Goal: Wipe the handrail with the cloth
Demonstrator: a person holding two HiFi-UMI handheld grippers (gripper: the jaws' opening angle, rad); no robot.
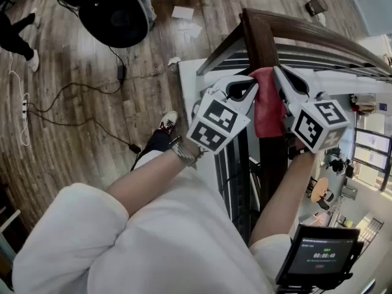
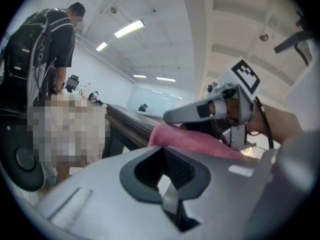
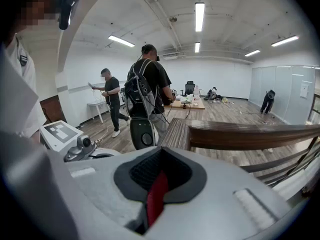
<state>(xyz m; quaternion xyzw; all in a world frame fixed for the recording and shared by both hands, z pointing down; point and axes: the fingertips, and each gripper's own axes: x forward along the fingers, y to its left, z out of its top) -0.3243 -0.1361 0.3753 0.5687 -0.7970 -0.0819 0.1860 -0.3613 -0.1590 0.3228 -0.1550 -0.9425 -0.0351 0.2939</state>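
A dark wooden handrail (image 1: 260,38) runs away from me, and a red cloth (image 1: 267,106) is draped over it. My left gripper (image 1: 254,83) is shut at the cloth's upper left edge. My right gripper (image 1: 277,72) is shut on its upper right edge. In the right gripper view a red strip of cloth (image 3: 156,199) shows between the closed jaws, with the handrail (image 3: 250,136) beyond. In the left gripper view the pink-red cloth (image 2: 195,141) spreads out just past the closed jaws, over the handrail (image 2: 130,121). The exact pinch point there is hidden. The right gripper's fingers (image 2: 195,111) lie above the cloth.
Cables (image 1: 79,103) and a power strip (image 1: 24,106) trail over the wooden floor at left, near a black round device (image 1: 113,14). A small screen (image 1: 321,256) hangs at lower right. Right of the rail is a drop to a lower floor. Two people (image 3: 147,89) (image 3: 110,96) stand beyond.
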